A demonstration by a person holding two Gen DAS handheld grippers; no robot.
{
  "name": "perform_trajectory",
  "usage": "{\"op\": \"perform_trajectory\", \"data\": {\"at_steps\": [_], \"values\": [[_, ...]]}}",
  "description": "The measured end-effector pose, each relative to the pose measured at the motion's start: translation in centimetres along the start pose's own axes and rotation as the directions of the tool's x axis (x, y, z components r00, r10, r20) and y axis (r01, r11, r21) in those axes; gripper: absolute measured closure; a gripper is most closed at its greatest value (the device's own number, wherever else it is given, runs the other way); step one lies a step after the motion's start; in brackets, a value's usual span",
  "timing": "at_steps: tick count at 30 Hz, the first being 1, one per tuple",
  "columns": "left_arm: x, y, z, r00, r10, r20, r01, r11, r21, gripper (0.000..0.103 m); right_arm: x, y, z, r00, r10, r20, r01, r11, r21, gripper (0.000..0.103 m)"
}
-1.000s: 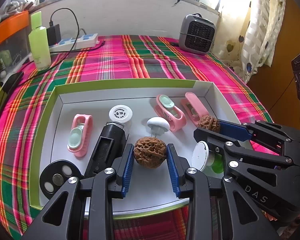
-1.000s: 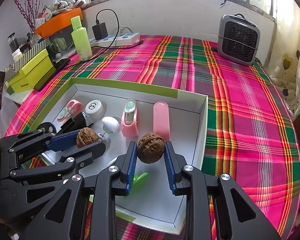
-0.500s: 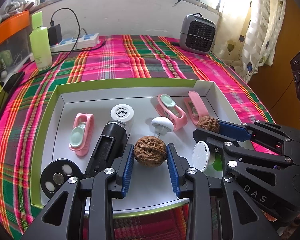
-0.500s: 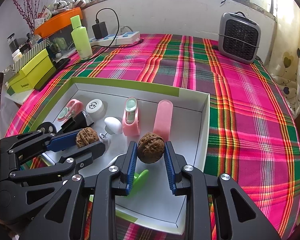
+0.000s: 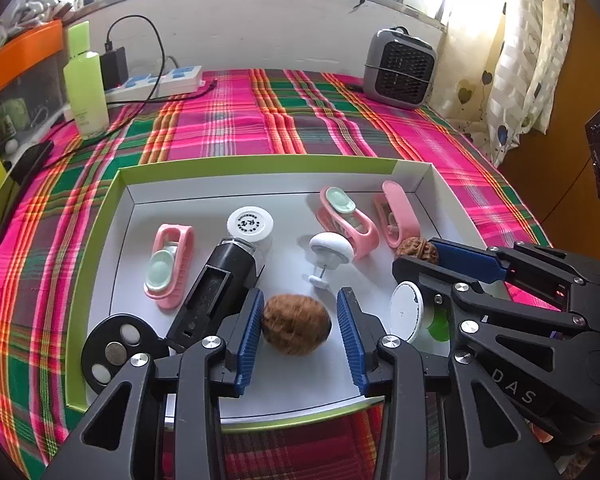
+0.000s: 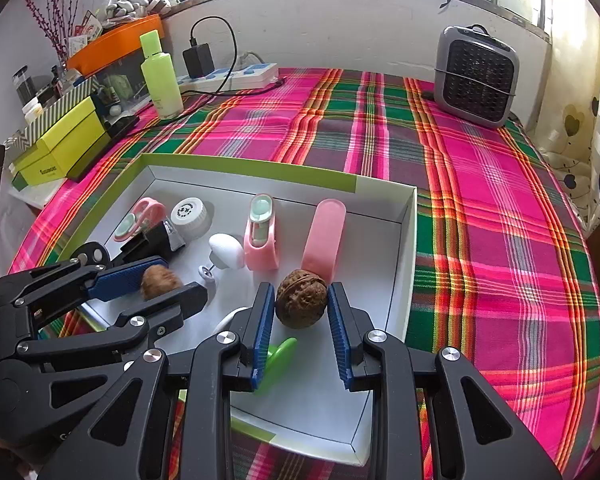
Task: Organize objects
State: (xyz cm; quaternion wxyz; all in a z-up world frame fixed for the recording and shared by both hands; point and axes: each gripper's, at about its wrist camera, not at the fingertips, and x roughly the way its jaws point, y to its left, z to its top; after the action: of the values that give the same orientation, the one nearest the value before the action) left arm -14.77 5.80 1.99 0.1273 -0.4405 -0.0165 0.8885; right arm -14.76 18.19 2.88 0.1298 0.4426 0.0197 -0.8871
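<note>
Left wrist view: left claw (image 5: 298,334) is seen with jaws just opened wider, released; a blurred walnut (image 5: 296,324) lies between the pads on the tray (image 5: 100,240) floor, touching the left pad, a gap visible to the right one. At 10 o'clock from it a black cylinder (image 5: 216,288) is seen, at 12 o'clock a white knob (image 5: 330,246). Right wrist view: right claw (image 6: 300,322) is clenched on a second walnut (image 6: 301,298), both blue pads pressed against it, near the tray's right wall. A pink case (image 6: 324,236) is seen at 12 o'clock just beyond it, a green cap (image 6: 280,354) at 7 o'clock below. The tray sits on a plaid cloth (image 6: 480,208).
</note>
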Motion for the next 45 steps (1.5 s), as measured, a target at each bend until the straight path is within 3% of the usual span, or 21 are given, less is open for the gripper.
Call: {"op": "perform_trajectory", "data": {"at_steps": [18,36,45], "values": [[-2.0,-0.2,-0.2,0.998,0.035,0.042,-0.036,0.999,0.01,0.054,-1.5,-0.2,-0.4,0.999,-0.026,0.037,0.024,0.999,0.039,0.064],[-5.6,0.4,-2.8,0.989,0.095,0.112,-0.093,0.995,-0.028,0.053,-5.5,2.0,-2.8,0.989,-0.073,0.126,0.069,0.997,0.031,0.058],[-7.1,0.0,-4.7,0.979,0.145,0.145,-0.147,0.989,0.001,0.053,-6.0,3.1,-4.5,0.989,-0.083,0.121,0.08,0.996,0.028,0.057]]}}
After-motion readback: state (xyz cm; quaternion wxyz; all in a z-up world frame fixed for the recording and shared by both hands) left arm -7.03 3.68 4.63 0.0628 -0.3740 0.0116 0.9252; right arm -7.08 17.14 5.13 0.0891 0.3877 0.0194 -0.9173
